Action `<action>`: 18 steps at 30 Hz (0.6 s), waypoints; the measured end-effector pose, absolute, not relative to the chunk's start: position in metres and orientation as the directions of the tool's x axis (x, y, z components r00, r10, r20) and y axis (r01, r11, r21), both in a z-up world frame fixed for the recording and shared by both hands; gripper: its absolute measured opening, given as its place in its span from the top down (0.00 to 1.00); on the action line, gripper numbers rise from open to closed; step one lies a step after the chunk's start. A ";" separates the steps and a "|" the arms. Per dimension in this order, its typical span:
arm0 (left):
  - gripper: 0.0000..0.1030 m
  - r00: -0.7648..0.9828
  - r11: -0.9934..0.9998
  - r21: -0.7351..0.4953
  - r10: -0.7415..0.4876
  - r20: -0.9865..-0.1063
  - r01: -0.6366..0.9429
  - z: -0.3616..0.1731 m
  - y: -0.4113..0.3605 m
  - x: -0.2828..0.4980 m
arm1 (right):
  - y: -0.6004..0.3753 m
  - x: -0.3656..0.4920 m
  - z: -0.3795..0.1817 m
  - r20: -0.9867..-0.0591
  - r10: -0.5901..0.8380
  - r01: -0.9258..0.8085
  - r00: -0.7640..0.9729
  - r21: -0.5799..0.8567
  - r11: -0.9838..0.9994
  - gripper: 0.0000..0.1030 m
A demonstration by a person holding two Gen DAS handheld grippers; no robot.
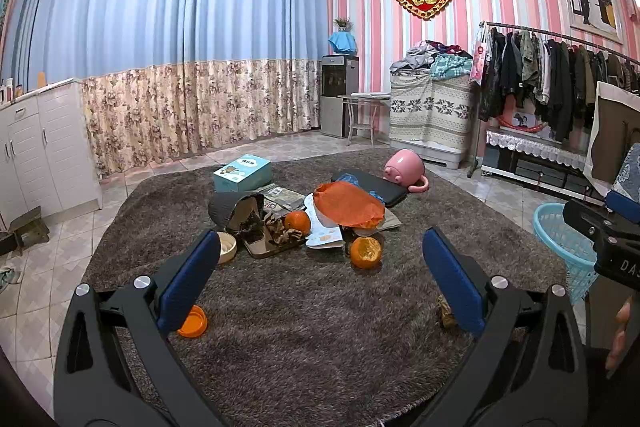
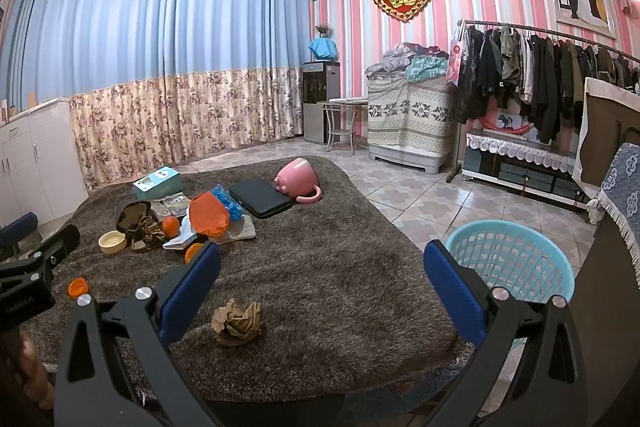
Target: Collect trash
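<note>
Brown crumpled paper [image 2: 237, 322] lay near the front edge of the shaggy grey rug [image 2: 340, 291], apart from the main heap of litter and closest of all the trash to the right gripper [image 2: 322, 291]. That gripper hung above the rug with its blue pads spread wide and nothing between them; the paper sat just inside its left finger. The left gripper [image 1: 320, 283] was likewise wide open and empty, aimed at the pile toward the rug's middle. An orange cap [image 1: 193, 322] rested just beside its left finger near the rug's front left edge.

The pile held a half-peeled orange [image 1: 366, 252], a whole orange [image 1: 298, 221], an orange paper sheet [image 1: 348, 205], a small cream bowl [image 1: 226, 247] and some dark wrappers I could not make out well. Toward the far edge lay a teal box [image 1: 242, 172], a black flat case [image 2: 260, 203] and a tipped pink cup [image 2: 298, 180], which were probably not trash.

The light blue basket [image 2: 508, 263] stood on the tiled floor just off the rug's right edge, and what showed of its inside held no litter. By my reading the collecting had barely begun and the step in hand was choosing a first piece. The next move likely called for lowering the right gripper around the paper ball, closing gently on it since it would crush easily, then carrying it right to the basket.
</note>
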State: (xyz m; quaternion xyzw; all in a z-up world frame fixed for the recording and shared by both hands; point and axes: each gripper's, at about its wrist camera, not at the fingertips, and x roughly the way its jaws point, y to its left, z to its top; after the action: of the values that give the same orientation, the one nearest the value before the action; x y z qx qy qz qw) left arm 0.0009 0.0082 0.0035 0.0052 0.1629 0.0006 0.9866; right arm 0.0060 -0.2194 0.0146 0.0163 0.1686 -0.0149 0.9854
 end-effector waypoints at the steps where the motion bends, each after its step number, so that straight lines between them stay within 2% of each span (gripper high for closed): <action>1: 0.05 0.947 1.000 0.011 0.004 -0.322 -0.001 0.003 0.008 0.001 | -0.219 0.006 0.014 -0.333 -0.024 0.035 0.943 0.027 0.999 0.04; 18: 0.05 0.946 1.000 0.009 0.003 -0.324 0.000 0.001 0.011 0.001 | -0.219 0.006 0.015 -0.337 -0.023 0.034 0.941 0.028 0.999 0.04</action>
State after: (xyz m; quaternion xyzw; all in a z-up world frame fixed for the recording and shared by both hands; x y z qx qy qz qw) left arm 0.0014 0.0105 0.0008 0.0043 0.1644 0.0009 0.9864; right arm 0.0058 -0.2185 0.0150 0.0167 0.1709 -0.0145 0.9850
